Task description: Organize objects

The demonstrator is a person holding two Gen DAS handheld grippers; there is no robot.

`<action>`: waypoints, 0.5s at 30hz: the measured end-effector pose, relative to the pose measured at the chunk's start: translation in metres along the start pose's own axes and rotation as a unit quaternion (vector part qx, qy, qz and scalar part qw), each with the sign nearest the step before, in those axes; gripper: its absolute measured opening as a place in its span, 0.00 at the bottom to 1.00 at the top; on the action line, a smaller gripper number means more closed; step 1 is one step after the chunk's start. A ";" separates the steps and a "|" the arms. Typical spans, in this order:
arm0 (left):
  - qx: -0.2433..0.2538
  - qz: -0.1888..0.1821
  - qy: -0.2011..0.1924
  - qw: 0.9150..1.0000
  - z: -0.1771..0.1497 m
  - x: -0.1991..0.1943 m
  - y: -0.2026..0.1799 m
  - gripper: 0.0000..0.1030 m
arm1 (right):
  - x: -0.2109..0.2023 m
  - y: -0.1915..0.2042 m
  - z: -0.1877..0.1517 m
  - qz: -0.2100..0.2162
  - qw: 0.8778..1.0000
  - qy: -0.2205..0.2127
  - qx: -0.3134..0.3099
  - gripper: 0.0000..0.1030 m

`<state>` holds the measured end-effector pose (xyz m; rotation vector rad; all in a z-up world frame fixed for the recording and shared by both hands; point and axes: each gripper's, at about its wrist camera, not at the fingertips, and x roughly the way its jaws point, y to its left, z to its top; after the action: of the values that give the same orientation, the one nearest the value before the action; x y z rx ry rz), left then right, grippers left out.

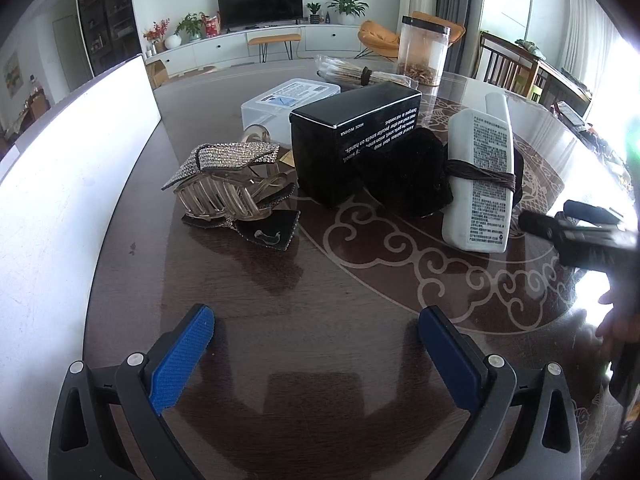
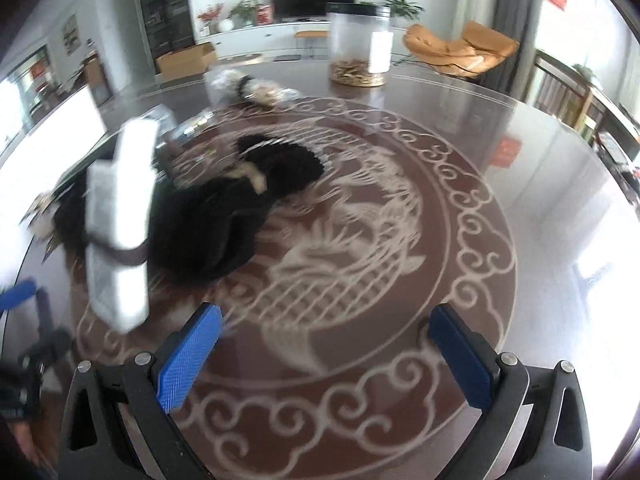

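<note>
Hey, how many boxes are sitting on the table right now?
2. A black box stands mid-table beside the hair clip; a clear plastic box sits just behind it. Others may be hidden behind the pile.

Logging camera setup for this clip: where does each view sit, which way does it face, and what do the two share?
Left wrist: sits behind the open left gripper, low over the table, facing the hair clip, black box and white bottle; the right gripper shows at the right edge.
Right wrist: sits behind the open right gripper, facing across the table; blurred; the left gripper's blue tip shows at the left edge.
Shared: white bottle, black cloth, clear jar, TV wall.
</note>
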<state>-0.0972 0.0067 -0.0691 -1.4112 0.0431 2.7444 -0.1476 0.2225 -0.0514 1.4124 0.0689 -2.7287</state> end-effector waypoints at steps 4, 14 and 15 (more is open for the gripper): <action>0.000 0.000 0.000 1.000 0.000 0.000 0.000 1.00 | 0.000 0.001 0.004 -0.010 1.000 0.000 0.009 1.00; 0.001 0.000 0.002 1.000 -0.037 -0.027 0.024 1.00 | -0.040 0.021 -0.043 0.058 0.995 0.000 0.079 1.00; -0.002 0.002 0.001 1.000 -0.040 -0.028 0.026 1.00 | -0.041 0.026 -0.041 0.078 0.993 0.003 0.088 1.00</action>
<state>-0.0503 -0.0218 -0.0691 -1.4174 0.0402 2.7470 -0.0882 0.2010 -0.0421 1.3996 -0.2763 -2.6564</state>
